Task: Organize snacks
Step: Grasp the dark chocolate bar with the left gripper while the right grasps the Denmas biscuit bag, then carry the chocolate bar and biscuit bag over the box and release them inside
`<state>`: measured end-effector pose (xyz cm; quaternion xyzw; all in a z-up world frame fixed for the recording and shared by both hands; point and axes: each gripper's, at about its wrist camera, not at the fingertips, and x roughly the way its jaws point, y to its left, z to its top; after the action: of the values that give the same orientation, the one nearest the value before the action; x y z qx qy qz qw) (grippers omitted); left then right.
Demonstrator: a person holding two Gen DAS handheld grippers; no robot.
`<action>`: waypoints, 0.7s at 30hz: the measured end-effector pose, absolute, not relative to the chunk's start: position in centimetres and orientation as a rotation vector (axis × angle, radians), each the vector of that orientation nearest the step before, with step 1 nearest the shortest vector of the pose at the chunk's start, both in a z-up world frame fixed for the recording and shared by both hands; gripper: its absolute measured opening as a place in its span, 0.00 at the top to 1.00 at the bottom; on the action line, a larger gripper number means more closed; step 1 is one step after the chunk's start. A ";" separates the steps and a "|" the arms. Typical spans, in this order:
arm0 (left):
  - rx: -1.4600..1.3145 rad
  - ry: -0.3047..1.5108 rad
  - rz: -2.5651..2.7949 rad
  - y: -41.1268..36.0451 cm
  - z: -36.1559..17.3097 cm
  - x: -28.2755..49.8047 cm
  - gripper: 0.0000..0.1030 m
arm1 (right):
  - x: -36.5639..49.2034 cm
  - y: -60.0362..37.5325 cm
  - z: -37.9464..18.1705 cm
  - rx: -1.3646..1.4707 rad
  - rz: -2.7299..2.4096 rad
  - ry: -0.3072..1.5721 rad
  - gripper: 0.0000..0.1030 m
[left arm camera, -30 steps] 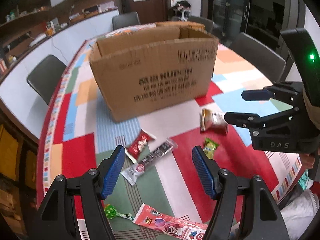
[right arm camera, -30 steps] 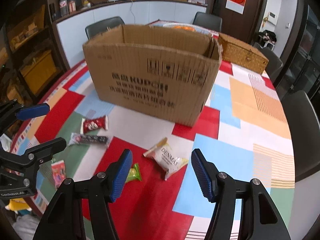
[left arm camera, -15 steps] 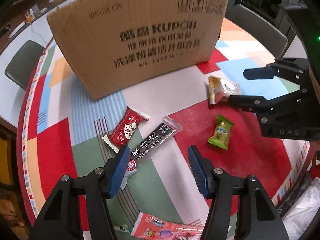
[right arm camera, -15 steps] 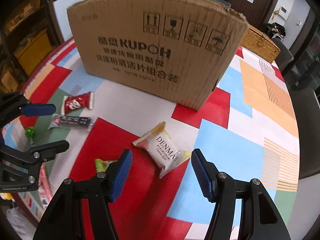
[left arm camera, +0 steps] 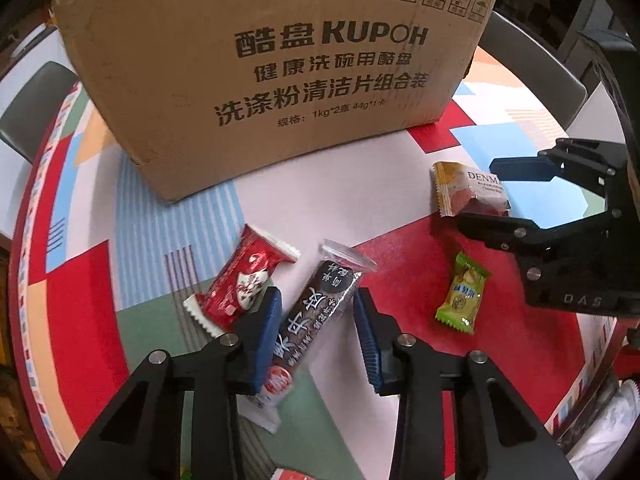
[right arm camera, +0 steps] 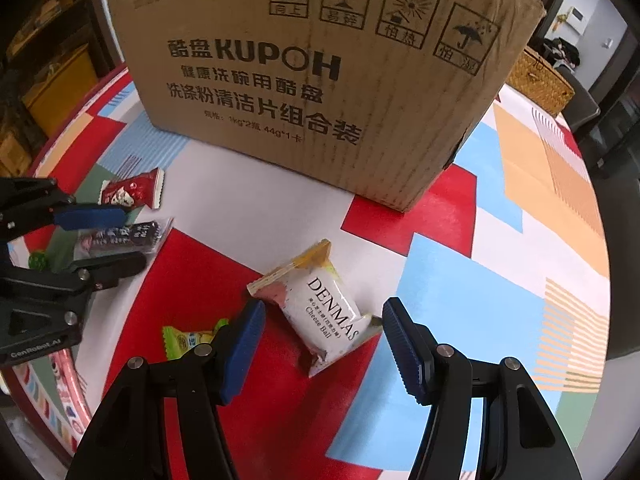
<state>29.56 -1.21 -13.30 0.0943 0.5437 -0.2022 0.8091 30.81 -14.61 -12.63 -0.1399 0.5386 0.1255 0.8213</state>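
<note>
My left gripper (left arm camera: 316, 304) is open, low over the table, with its blue pads on either side of a dark bar snack (left arm camera: 316, 320). A red candy packet (left arm camera: 244, 280) lies just left of it. My right gripper (right arm camera: 324, 316) is open around a white DENMAS cheese ball packet (right arm camera: 324, 312), which also shows in the left wrist view (left arm camera: 468, 192). A small green candy (left arm camera: 462, 294) lies between the two grippers. The cardboard box (left arm camera: 260, 64) stands behind the snacks; it also shows in the right wrist view (right arm camera: 320, 72).
The table has a colourful patchwork cloth (right arm camera: 460, 280). A pink snack wrapper (right arm camera: 66, 368) lies near the table's front edge. A wicker basket (right arm camera: 540, 76) sits behind the box at the right. Dark chairs (left arm camera: 532, 72) stand around the table.
Both grippers have moved forward and down toward the table. The left one now straddles the dark bar and the right one straddles the DENMAS packet. The box looms closer.
</note>
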 end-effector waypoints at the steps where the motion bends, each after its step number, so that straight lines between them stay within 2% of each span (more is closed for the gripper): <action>1: 0.194 1.163 -0.432 -1.3 -13.4 29.7 0.67 | 31.0 -14.7 -12.7 -0.288 0.268 1.149 0.40; 9: 0.129 1.156 -0.410 -1.9 -13.3 30.6 0.72 | 31.9 -15.2 -13.3 -0.219 0.282 1.158 0.47; 13: 0.117 1.151 -0.404 -2.1 -13.3 30.8 0.79 | 32.3 -15.6 -13.6 -0.189 0.291 1.157 0.50; 18: 0.071 1.157 -0.403 -2.1 -13.3 30.7 0.80 | 31.8 -15.4 -13.2 -0.192 0.283 1.121 0.62; 21: 0.045 1.152 -0.407 -2.0 -13.0 30.4 0.80 | 31.4 -15.4 -12.5 -0.180 0.279 1.095 0.64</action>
<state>30.43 -2.02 -12.98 0.0211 0.5409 -0.1911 0.8188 31.38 -15.44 -12.54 -0.0850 0.5183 0.1322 0.8406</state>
